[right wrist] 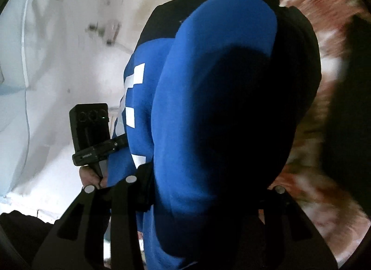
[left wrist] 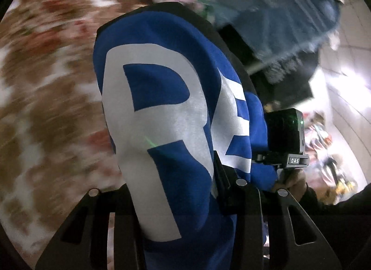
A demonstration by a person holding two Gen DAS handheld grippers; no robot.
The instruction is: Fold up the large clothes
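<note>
A blue garment (left wrist: 162, 98) with large white letters and black trim hangs bunched in front of both cameras, lifted off the surface. My left gripper (left wrist: 178, 200) is shut on the garment; cloth drapes over its fingers and hides the tips. My right gripper (right wrist: 199, 200) is shut on another part of the same garment (right wrist: 208, 98), which covers its fingers. The other gripper shows in each view: the right one (left wrist: 285, 135) beside the cloth, the left one (right wrist: 92, 135) likewise, each held by a hand.
A brown, red and white patterned cover (left wrist: 46, 84) lies below, blurred by motion; it also shows in the right wrist view (right wrist: 324, 38). A blue-grey fringed cloth (left wrist: 289, 21) hangs at the upper right. A white wall (right wrist: 58, 61) stands to the left.
</note>
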